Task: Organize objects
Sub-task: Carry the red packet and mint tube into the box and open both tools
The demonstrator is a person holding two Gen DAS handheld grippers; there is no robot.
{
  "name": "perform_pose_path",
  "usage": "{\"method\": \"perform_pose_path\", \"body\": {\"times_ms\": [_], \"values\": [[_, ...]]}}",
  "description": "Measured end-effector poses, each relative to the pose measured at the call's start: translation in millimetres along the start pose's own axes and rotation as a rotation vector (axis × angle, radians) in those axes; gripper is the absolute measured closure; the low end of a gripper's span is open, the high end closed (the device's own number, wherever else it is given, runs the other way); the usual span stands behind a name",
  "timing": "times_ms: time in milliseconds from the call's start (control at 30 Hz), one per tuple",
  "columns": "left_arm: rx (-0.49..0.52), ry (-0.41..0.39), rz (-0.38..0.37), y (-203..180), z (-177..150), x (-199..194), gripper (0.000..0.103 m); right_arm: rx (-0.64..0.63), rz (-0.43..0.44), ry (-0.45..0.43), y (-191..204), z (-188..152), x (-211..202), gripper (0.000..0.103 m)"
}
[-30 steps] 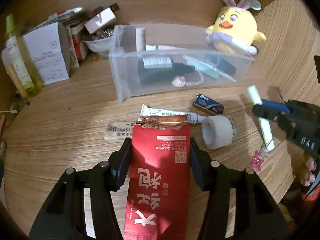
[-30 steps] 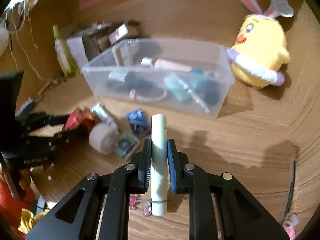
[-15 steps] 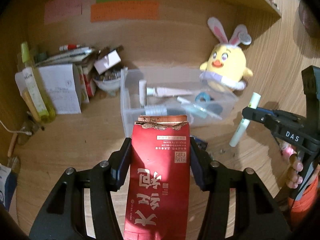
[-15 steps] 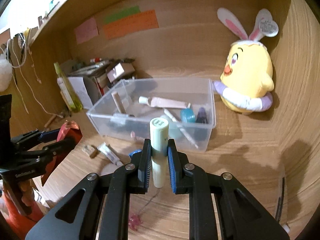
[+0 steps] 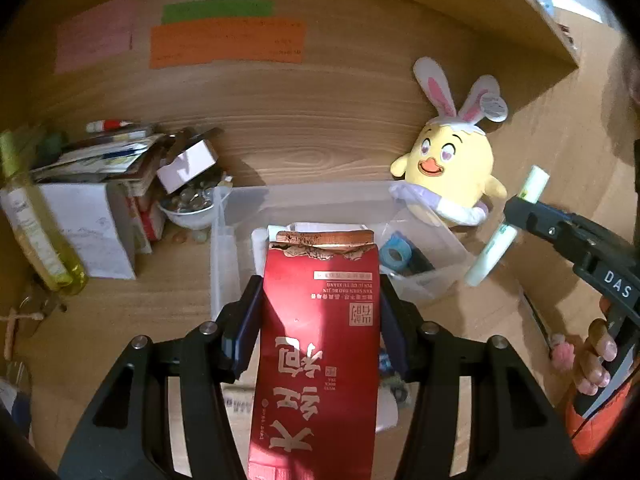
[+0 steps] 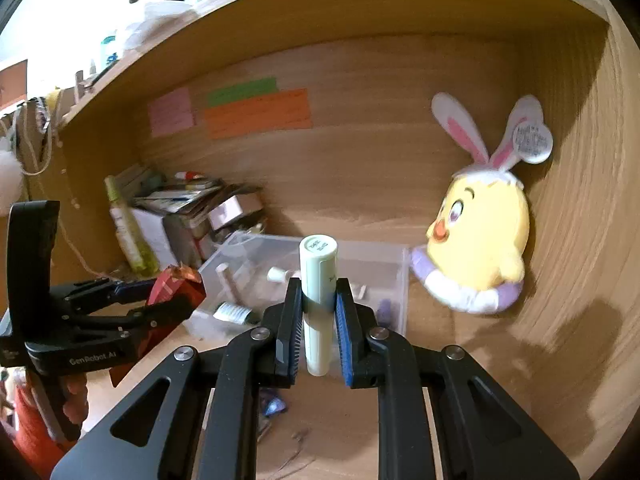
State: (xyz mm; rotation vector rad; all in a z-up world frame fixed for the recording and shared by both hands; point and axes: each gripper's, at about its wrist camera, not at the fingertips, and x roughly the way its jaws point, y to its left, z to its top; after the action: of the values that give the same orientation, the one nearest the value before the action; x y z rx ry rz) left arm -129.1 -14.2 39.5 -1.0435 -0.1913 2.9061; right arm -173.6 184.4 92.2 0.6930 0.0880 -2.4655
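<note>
Red foil pouch (image 5: pixel 320 344) with gold Chinese characters, torn top, clamped in left gripper (image 5: pixel 320 320) jaws, above the desk (image 5: pixel 160 312). Right gripper (image 6: pixel 316 320), stamped "DAS", jaws closed on a pale green tube (image 6: pixel 318 300). Left unit reads "GenRobot.AI". Beyond: clear bin (image 5: pixel 224 256) holding tubes and a blue tape roll (image 5: pixel 396 252). Yellow bunny-eared plush (image 5: pixel 452 172) just behind bin. Pink, green, orange notes (image 5: pixel 228 40) on back wall, writing illegible.

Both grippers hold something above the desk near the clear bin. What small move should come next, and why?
Probably carry the red packet forward over the clear bin. The left gripper grips it just short of the bin's near wall, and the right gripper holds the pale green tube likewise short of it.
</note>
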Motion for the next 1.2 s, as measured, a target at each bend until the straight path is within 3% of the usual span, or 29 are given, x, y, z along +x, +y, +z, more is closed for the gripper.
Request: {"method": "perform_pose_path", "body": {"times_ms": [167,400,700,800,1100,1200], "values": [[0.004,0.033,0.014,-2.4,19.0,26.8,0.049,-0.048,-0.079,0.025,-5.0,10.4,24.1,0.089],[0.021,0.089,0.016,-9.8,40.4,67.0,0.049,-0.134,-0.151,0.162,-7.1,4.3,74.6,0.089],[0.057,0.152,0.04,-18.4,49.1,109.5,0.049,-0.183,-0.13,0.266,4.8,-4.2,115.7,0.089],[0.045,0.152,0.023,-17.6,47.3,106.5,0.049,-0.168,-0.091,0.288,5.9,-5.5,120.4,0.088],[0.08,0.067,0.027,-16.0,43.6,60.7,0.049,-0.111,-0.03,0.248,2.3,-3.2,95.9,0.084],[0.081,0.046,0.025,-12.3,38.5,44.0,0.049,-0.107,-0.012,0.225,4.6,-3.9,79.4,0.075]]}}
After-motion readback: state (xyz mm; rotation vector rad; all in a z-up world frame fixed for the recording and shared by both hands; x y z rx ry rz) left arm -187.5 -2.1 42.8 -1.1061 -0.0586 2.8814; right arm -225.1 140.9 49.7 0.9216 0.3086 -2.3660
